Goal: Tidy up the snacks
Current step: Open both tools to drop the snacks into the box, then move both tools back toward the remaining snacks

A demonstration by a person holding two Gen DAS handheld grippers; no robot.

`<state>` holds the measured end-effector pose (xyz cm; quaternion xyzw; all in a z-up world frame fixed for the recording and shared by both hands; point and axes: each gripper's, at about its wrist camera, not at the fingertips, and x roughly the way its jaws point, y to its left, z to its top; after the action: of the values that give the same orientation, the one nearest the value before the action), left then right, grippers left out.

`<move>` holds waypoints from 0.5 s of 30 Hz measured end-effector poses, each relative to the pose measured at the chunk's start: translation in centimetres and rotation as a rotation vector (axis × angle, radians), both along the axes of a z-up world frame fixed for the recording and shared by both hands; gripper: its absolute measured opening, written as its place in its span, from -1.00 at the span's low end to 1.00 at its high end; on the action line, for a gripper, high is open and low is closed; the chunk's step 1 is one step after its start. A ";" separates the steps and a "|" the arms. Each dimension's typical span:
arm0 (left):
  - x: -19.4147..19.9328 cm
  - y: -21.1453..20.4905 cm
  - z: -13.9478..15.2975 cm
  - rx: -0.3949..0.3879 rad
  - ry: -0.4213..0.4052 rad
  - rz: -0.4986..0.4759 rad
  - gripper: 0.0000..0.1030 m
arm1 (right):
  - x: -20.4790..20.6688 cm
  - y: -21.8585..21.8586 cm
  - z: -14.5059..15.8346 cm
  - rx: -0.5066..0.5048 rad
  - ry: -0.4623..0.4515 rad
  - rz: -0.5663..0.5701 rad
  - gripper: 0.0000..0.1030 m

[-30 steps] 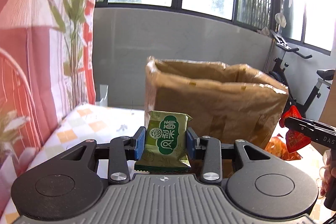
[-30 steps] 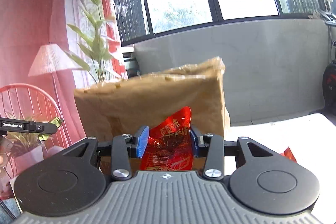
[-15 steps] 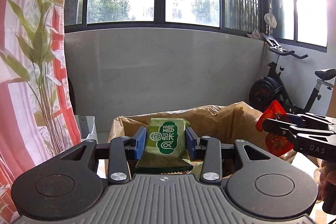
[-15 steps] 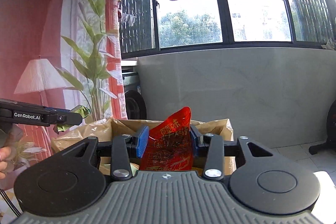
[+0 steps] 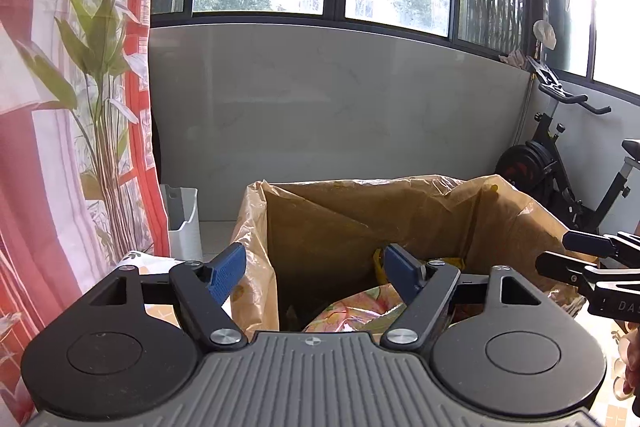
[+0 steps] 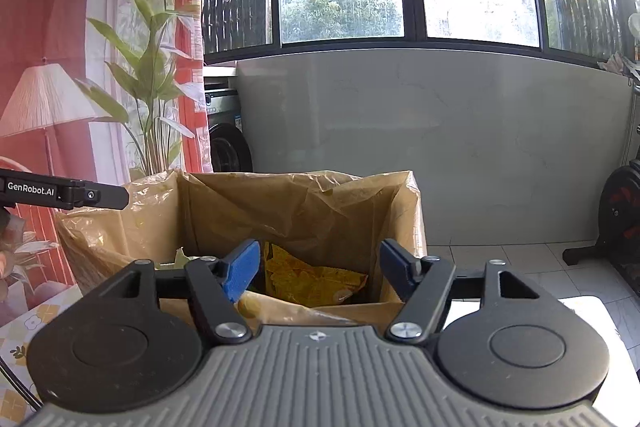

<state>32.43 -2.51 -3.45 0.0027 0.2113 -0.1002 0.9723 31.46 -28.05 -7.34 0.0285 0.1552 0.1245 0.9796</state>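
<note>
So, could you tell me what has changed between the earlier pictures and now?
Both grippers have come up over the open bag and their jaws have just been opening. The left gripper let go of its green packet and the right gripper of its red one; nothing is between either pair of jaws now, and neither packet is clearly in sight. The bag stands where it was.

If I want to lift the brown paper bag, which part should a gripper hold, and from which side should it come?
Probably the top rim of the brown paper bag, taken from above. The bag stands upright with its mouth open, so the thin, crinkled edge can pass between open jaws, one finger inside and one outside. The near wall is the closest to the right gripper.
</note>
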 end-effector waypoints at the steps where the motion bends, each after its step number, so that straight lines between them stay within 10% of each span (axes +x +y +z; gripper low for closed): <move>1: -0.4 0.3 0.1 -0.007 -0.003 0.004 0.59 | -0.4 0.0 0.1 0.000 0.000 -0.003 0.40; 15: -7.9 2.9 0.1 -0.086 0.037 0.025 0.74 | -6.5 0.5 0.7 0.026 0.043 0.018 0.74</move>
<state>24.53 0.36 -3.40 -0.0436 0.2248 -0.0971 0.9686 24.92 -27.53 -6.63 0.0424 0.1748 0.1348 0.9744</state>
